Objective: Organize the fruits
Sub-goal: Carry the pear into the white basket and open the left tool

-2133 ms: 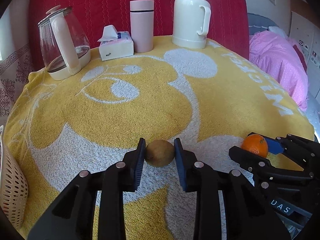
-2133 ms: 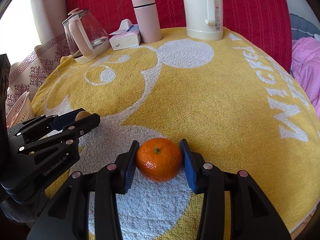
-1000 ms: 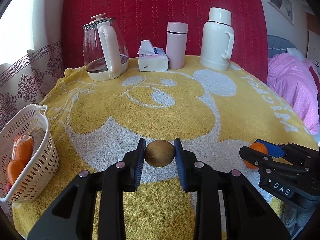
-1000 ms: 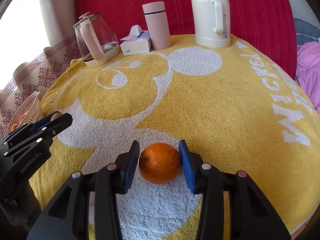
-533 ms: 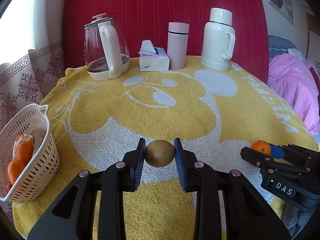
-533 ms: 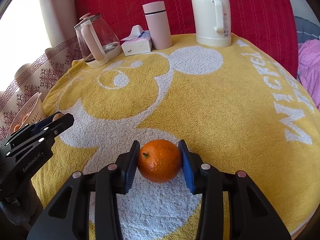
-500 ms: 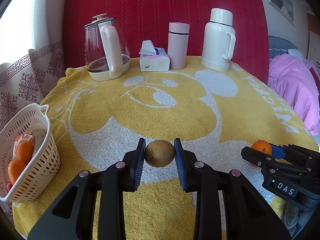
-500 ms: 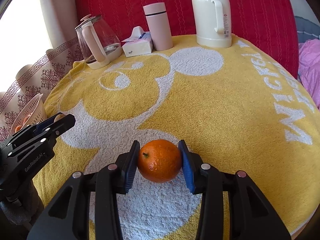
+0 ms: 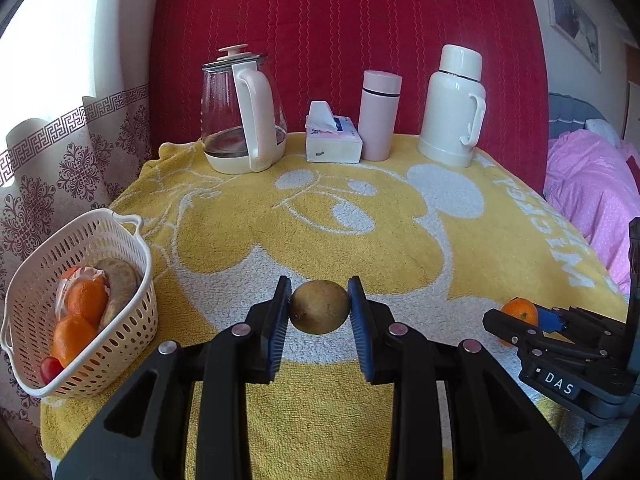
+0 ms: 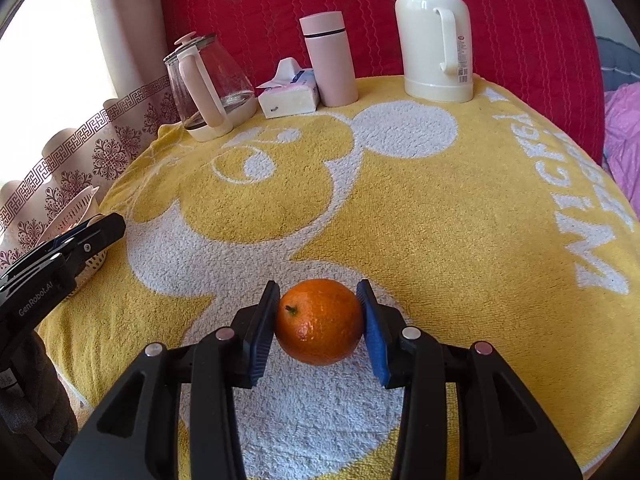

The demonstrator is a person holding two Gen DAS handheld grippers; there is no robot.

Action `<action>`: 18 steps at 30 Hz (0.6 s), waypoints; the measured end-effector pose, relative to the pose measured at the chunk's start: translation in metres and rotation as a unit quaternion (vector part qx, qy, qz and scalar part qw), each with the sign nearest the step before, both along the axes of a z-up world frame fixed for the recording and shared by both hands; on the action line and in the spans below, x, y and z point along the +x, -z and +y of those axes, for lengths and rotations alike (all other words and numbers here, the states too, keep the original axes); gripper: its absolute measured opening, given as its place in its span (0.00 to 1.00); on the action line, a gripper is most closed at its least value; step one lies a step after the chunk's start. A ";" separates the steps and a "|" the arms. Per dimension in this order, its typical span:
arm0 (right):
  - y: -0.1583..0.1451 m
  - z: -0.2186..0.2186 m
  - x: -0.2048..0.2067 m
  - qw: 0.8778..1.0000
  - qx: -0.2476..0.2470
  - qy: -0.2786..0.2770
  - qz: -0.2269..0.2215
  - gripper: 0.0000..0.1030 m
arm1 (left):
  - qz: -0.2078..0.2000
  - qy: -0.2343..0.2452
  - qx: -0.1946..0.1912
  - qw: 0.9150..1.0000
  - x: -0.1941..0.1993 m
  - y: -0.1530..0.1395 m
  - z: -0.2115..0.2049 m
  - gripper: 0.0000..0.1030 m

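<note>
Two fruits are held at once above the bench (image 9: pixel 400 432), which is covered by a yellow towel (image 10: pixel 460 208) with a white cartoon print. The left gripper (image 9: pixel 319 312) has its jaws clamped on a brownish-green round fruit (image 9: pixel 319 312), possibly a kiwi, though the skin is hard to read. The right gripper (image 10: pixel 319 322) has its jaws clenched on a mandarin (image 10: pixel 319 322), stem turned toward the left pad. In the left wrist view the mandarin shows again at the far right, between the other gripper's tips.

At the bench's left edge stands a white perforated basket (image 9: pixel 132 328) holding several mandarins (image 9: pixel 86 300), a brown fruit (image 9: pixel 120 276) and a small red one (image 9: pixel 50 368).

Along the far side, before a red quilted backdrop (image 9: pixel 340 40), stand a glass kettle (image 9: pixel 240 116), a tissue box (image 9: pixel 332 140) just beside a pink tumbler (image 9: pixel 378 116), and a cream thermos (image 9: pixel 454 104). Pink bedding (image 9: pixel 592 184) lies at the right.
</note>
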State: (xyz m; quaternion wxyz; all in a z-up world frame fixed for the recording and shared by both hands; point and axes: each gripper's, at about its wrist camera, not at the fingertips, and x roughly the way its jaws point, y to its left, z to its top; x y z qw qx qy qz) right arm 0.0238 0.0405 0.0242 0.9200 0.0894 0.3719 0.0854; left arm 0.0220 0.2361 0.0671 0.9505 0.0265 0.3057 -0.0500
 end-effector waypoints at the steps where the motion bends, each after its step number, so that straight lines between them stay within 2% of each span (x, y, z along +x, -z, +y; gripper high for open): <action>1: 0.000 0.000 0.000 1.000 0.000 0.000 -0.001 0.39 | -0.001 -0.001 -0.005 1.000 -0.001 -0.003 0.003 0.29; 7: 0.000 0.000 -0.001 1.000 0.000 0.003 -0.001 0.39 | -0.026 -0.033 -0.008 0.999 -0.011 -0.027 0.030 0.29; 18: 0.000 -0.001 0.000 1.000 0.000 0.002 0.000 0.39 | -0.045 -0.120 -0.031 0.991 -0.013 -0.057 0.112 0.29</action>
